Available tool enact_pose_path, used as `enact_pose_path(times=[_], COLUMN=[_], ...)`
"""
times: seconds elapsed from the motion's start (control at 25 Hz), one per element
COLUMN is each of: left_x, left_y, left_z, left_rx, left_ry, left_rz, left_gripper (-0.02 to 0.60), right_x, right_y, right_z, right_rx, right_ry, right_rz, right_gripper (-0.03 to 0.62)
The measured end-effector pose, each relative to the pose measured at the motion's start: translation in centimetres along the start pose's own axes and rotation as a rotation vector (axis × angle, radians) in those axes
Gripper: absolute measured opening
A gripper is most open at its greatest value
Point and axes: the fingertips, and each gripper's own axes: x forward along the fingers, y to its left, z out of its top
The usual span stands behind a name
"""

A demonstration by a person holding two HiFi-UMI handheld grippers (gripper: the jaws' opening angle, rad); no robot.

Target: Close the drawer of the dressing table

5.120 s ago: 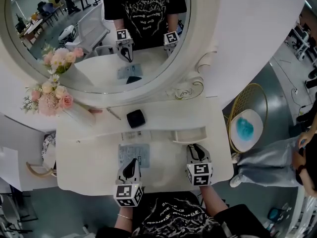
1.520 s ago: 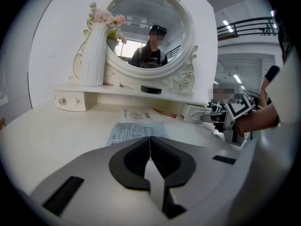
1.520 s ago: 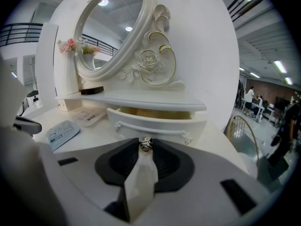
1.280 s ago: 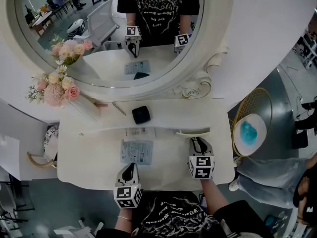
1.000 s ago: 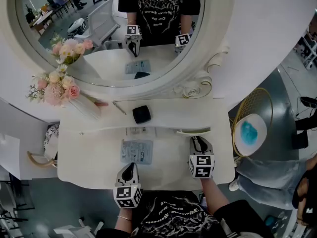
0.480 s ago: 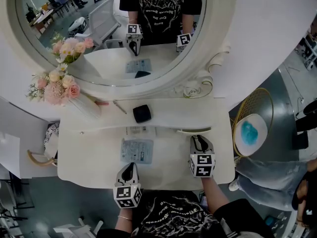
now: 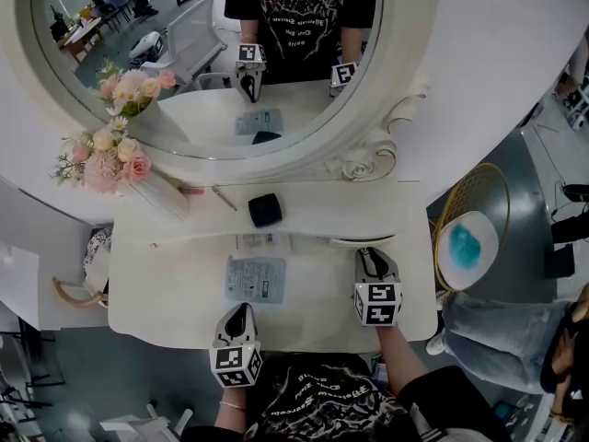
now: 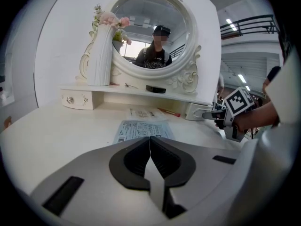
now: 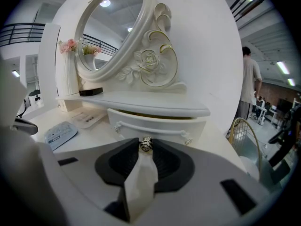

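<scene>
The counter (image 7: 175,293) of the dressing table fills the middle of the head view, with the oval mirror (image 7: 193,109) rising behind it and a raised shelf (image 7: 322,205) along its back edge. The drawer (image 9: 155,126) sits under the right end of that shelf; its front stands just proud of the shelf edge, and a thin yellowish gap shows above it, so it looks almost but not quite home. A white vase of pink flowers (image 7: 138,184) stands at the shelf's left end; a printed packet (image 7: 256,279) lies flat on the counter, between the two hands and well apart from the drawer; a small black case (image 7: 264,210) rests on the shelf.

The right tongs (image 9: 146,148) are pinching the drawer's small metal knob (image 9: 146,143), jaws nipped on either side of it; the left tongs (image 8: 150,145) hover low over the near counter, pressed together with nothing between them, and take no part.

The step in hand appears to be the last of the push; what is wanted next is a straight shove along the drawer's run until the front meets the frame, kept square so it does not bind; then the jaws should let go of the knob.
</scene>
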Motion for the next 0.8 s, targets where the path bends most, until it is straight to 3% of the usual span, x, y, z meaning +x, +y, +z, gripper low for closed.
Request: enact_pose_path(times=[0.8], left_x=[-0.41], left_y=[0.28], left_z=[-0.41], left_rx=[0.001], left_ry=[0.012], left_rz=[0.025], left_gripper=[0.017], right_x=[0.48], right_y=[-0.19], right_z=[0.44], right_rx=[0.004], right_ry=[-0.008], right_rz=[0.003], right_gripper=[0.100])
